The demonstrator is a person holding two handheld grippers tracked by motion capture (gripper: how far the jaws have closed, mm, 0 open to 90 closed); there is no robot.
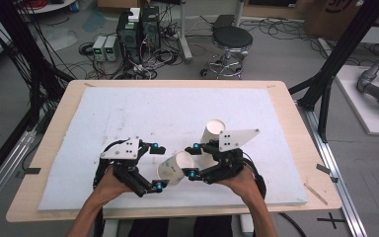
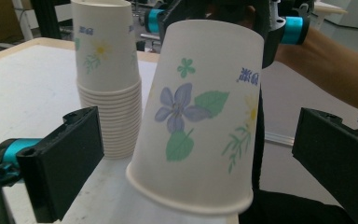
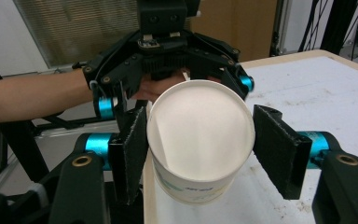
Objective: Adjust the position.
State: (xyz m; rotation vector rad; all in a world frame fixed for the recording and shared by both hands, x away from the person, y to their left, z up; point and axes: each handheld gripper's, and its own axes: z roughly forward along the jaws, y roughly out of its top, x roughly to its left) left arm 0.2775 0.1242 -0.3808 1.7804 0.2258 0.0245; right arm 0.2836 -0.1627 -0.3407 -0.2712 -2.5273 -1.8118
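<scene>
Now clamping a flowered paper cup (image 2: 200, 116) in the right gripper (image 1: 192, 161), near the front edge of the white mat (image 1: 153, 108).
Working at a wooden table (image 1: 296, 148) with the mat covering nearly all of its top; clenching the right gripper on the single cup, pressing a black pad against each side and holding it tilted, clear of the mat, just inside the front edge and a little right of the middle; bringing the left gripper (image 1: 157, 167) in from the opposite side with its jaws released and spread wide, flanking the cup's rolled rim without touching it; leaving a stack of matching cups (image 1: 212, 132) standing upright on the mat just behind the right gripper, right of centre, rims nested at its base.
</scene>
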